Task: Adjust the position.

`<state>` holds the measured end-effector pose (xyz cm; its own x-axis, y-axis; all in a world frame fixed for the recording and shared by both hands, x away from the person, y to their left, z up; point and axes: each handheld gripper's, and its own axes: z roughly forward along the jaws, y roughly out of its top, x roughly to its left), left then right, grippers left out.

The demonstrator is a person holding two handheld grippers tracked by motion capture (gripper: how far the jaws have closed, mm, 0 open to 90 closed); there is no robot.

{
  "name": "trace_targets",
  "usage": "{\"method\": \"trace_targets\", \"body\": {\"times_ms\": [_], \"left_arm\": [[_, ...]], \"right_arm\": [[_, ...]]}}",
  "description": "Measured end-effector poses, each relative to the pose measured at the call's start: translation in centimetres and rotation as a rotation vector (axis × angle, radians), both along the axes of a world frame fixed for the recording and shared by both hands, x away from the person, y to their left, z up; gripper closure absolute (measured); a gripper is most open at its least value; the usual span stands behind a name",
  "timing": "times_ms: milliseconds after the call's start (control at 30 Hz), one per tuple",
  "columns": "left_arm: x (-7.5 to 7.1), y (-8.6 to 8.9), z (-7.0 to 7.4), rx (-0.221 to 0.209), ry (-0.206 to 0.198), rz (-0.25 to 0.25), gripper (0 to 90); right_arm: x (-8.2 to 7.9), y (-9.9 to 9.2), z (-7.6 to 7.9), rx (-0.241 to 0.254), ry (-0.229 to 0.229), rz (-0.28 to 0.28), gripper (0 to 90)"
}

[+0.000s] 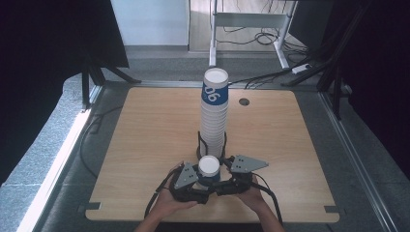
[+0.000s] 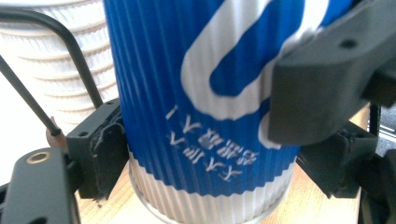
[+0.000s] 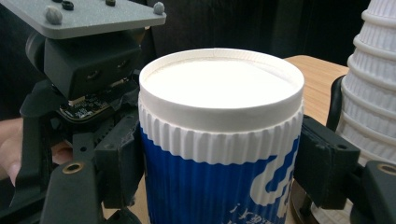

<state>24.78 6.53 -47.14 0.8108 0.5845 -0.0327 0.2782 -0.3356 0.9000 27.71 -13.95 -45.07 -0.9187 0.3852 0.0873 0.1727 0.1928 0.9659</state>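
A blue and white ribbed paper cup [image 1: 209, 166] stands near the table's front edge with its flat white end up. My left gripper [image 1: 199, 180] comes at it from the left and my right gripper [image 1: 223, 178] from the right, a hand behind each. In the left gripper view both pads [image 2: 100, 149] press on the cup [image 2: 196, 93] low down, with the other gripper's jaw [image 2: 327, 79] across its right side. In the right gripper view the pads [image 3: 327, 163] press the cup [image 3: 219, 140] just under its white ribbed band.
A tall stack of the same cups [image 1: 214, 113] rises in a black wire holder [image 1: 200, 142] just behind the held cup. The wooden table [image 1: 145, 145] has a cable hole [image 1: 244, 102] at the back. Cables and a desk frame [image 1: 246, 19] lie beyond.
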Motion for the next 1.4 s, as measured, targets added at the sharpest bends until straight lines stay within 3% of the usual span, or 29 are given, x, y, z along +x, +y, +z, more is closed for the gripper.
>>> {"method": "trace_targets", "body": {"times_ms": [300, 667, 800, 1133, 1400], "left_arm": [[0.1, 0.0, -0.2, 0.029, -0.011, 0.002, 19.9], [0.3, 0.1, -0.4, 0.135, -0.042, 0.038, 20.0], [0.3, 0.3, -0.2, 0.185, -0.061, 0.06, 20.0], [0.0, -0.2, -0.1, 0.384, -0.138, 0.128, 20.0], [-0.6, -1.2, -0.3, 0.476, -0.179, 0.105, 19.9]], "right_arm": [[0.2, 0.1, -0.2, -0.01, 0.02, -0.007, 23.1], [0.3, -1.9, 1.1, 0.025, 0.016, -0.045, 19.3], [0.3, -2.4, 1.3, 0.026, 0.023, -0.043, 18.5], [0.6, -2.3, 0.6, -0.007, 0.058, -0.036, 14.7], [0.9, -1.6, -0.3, -0.027, 0.088, -0.03, 13.6]]}}
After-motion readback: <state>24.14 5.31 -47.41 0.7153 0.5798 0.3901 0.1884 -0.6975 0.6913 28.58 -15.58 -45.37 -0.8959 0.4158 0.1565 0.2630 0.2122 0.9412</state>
